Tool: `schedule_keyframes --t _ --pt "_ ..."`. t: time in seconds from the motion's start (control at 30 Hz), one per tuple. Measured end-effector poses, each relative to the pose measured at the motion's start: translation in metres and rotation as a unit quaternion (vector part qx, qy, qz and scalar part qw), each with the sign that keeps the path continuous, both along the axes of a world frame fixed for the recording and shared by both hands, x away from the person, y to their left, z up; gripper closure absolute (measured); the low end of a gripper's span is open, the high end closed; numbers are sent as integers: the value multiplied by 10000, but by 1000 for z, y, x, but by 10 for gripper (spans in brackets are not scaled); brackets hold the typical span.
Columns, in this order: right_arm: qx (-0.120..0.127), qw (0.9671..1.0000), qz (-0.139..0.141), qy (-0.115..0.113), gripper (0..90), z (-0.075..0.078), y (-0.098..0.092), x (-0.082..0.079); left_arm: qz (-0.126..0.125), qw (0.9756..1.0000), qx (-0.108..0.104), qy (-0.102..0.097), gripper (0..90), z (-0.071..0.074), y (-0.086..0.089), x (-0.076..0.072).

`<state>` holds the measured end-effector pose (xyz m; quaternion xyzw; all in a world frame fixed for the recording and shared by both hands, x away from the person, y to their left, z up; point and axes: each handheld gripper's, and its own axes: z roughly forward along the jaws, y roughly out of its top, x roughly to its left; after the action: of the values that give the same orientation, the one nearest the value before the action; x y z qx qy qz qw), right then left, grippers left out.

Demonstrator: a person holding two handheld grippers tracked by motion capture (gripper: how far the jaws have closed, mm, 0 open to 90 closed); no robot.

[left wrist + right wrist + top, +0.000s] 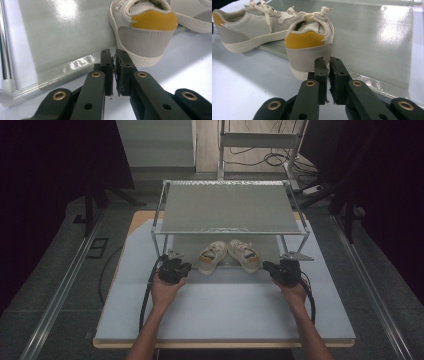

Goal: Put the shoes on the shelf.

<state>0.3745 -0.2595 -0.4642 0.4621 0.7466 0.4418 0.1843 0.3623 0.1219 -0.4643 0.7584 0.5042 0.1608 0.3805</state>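
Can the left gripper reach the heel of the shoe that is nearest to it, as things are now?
Probably yes. The left gripper faces the yellow heel of the nearer shoe with bare table between them. Its jaws are shut with nothing between them, so they must open first.

The high view looked forward and down over the table (225, 315). Each gripper view sat low, close behind one shoe's heel; both shared, seemingly, the pair of shoes (229, 256).

No legible text; shoe's (309, 37) inner tongue label too blurred
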Motion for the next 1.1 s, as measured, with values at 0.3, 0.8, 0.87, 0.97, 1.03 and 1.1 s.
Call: schedule_keyframes --t 0.3,0.8,0.87,0.97,1.03,1.1 --pt "-73 10000 -14 48 830 -3 1 4 -42 10000 37 52 832 -3 -3 3" --pt "-267 9995 -10 156 895 -12 12 14 -171 9996 99 202 853 -10 -20 11" --pt "-281 9995 -13 155 896 -12 13 13 -133 9997 86 177 862 -10 -23 12" --pt "-287 9995 5 142 897 -12 14 13 -163 9997 68 182 864 -9 -24 11" --pt "-242 9996 65 164 897 -12 16 12 -214 9996 62 178 864 -9 -28 10" --pt "-218 9995 150 167 897 -12 20 10 -276 9994 50 180 864 -9 -33 9"
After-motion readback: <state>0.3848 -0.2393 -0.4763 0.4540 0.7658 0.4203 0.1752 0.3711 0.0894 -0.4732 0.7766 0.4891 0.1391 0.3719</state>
